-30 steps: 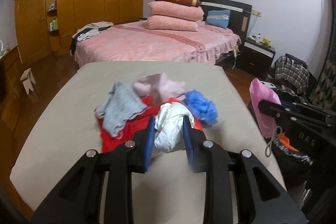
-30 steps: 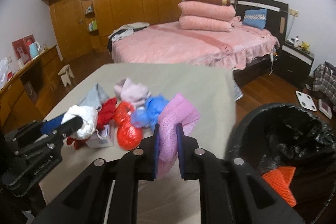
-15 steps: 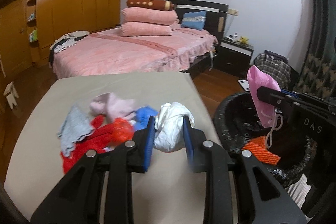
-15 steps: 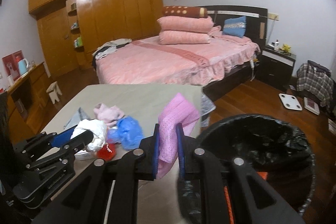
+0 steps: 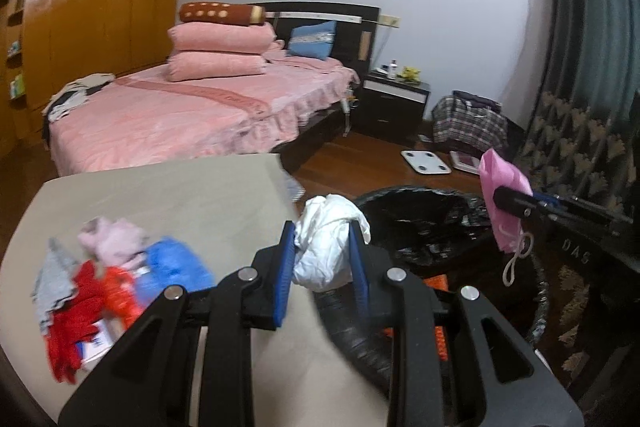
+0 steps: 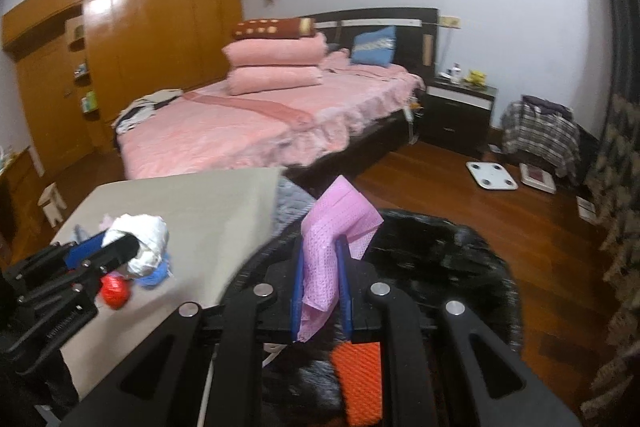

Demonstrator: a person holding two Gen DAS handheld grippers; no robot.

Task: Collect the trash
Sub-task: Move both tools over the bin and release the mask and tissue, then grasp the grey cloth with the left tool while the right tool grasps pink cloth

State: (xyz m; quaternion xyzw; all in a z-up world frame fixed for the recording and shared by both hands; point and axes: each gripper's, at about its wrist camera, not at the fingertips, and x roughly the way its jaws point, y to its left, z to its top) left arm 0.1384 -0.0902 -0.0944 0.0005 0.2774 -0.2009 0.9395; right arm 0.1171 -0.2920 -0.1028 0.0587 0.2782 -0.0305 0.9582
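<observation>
My left gripper (image 5: 322,251) is shut on a crumpled white bag (image 5: 326,247) and holds it at the table's right edge, beside the black-lined trash bin (image 5: 416,215). It also shows in the right wrist view (image 6: 138,245). My right gripper (image 6: 322,263) is shut on a pink face mask (image 6: 328,243) above the bin (image 6: 440,259); the mask also shows in the left wrist view (image 5: 502,203). An orange mesh piece (image 6: 358,379) lies in the bin. Red, blue, pink and grey trash (image 5: 116,275) lies on the beige table (image 5: 180,195).
A pink bed (image 5: 172,111) with stacked pillows stands beyond the table. A dark nightstand (image 5: 394,103), a white scale (image 5: 426,161) and a plaid bag (image 5: 468,123) are on the wood floor at right. A patterned curtain (image 5: 580,155) hangs behind the bin.
Both grippers have swung right, away from the trash pile. The left with the white bag reached the table's edge by the bin; the right with the pink mask moved over the bin.
</observation>
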